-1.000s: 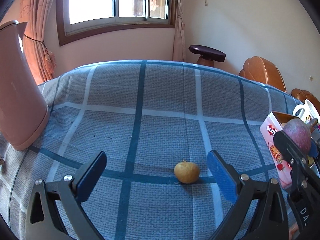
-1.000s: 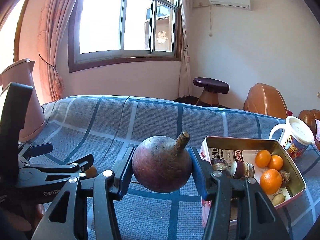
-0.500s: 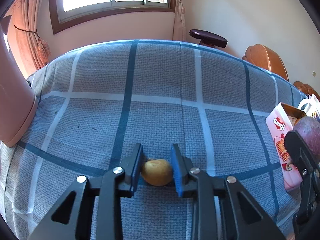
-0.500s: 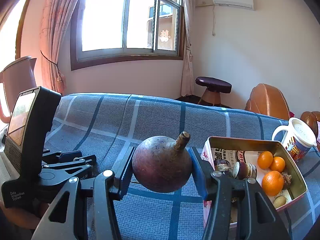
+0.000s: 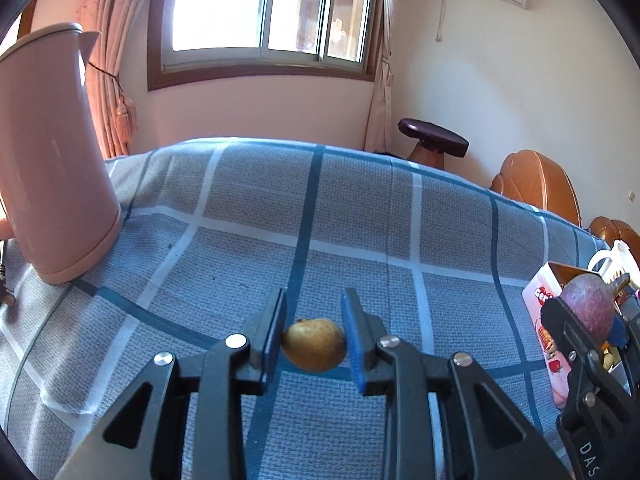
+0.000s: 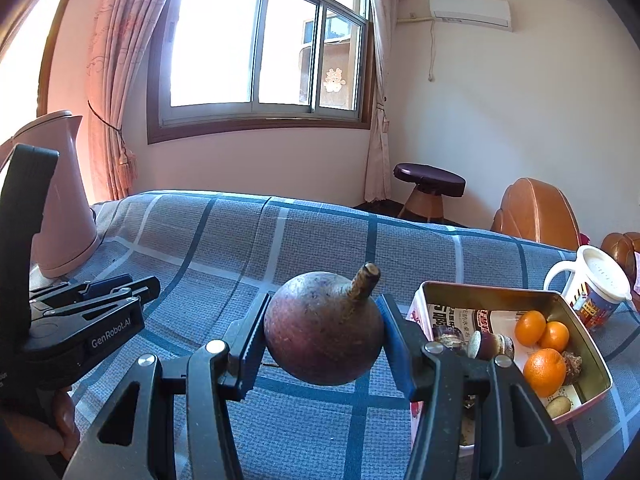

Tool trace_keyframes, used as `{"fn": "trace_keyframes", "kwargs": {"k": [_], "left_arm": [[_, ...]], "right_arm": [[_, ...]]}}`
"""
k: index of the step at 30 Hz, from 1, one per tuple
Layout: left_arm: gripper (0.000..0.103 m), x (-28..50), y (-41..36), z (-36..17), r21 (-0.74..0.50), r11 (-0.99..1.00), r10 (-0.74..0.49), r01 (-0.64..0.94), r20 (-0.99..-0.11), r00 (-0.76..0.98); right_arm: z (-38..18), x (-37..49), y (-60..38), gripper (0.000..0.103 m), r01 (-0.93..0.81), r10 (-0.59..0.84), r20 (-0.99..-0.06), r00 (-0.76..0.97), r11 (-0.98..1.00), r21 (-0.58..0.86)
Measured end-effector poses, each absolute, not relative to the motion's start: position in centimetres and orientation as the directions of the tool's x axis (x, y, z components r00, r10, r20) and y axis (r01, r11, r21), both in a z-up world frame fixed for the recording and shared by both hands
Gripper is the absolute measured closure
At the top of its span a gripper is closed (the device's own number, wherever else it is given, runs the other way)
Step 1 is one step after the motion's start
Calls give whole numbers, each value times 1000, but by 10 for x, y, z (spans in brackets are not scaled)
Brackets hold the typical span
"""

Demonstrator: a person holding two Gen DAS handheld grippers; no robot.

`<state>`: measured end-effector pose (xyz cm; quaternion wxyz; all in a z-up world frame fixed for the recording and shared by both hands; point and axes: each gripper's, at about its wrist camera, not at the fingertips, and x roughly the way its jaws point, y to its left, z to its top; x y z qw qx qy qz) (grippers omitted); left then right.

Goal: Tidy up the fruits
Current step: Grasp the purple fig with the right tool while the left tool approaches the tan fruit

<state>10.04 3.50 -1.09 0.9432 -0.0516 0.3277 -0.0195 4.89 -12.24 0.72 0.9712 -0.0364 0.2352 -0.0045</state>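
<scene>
Left wrist view shows your left gripper (image 5: 313, 344) pinching the small yellow fruit (image 5: 314, 345) between its two pads, with the fruit lifted just above the checked blue cloth (image 5: 360, 208) near its front edge. Your right gripper (image 6: 323, 330) holds the big purple fruit (image 6: 323, 330) squeezed between its fingers, beside the tin box (image 6: 588, 340) at the right edge of the cloth. Oranges (image 6: 544, 371) and some small items already lie in this box. I think the risk is the small fruit: it is round and the pads hold only its sides, so a quick swing can roll it out. Your two grippers must also meet at one box, so they could bump. The pink kettle (image 5: 48, 152) stands well apart at the left edge.
</scene>
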Motion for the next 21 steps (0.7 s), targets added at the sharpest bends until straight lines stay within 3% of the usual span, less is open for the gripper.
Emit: {"fn": "trace_keyframes", "kwargs": {"k": [7,21], "left_arm": [[73,85,39,0,-49,999,-11,-18,-535,845],[73,60,46,4,-46,997,28,-59,-498,867]], "right_arm": [[8,45,-116,48,-27,-11,-447,894,996,-80],[9,25,-110,48,-51,7,-441,898,995,-89]]}}
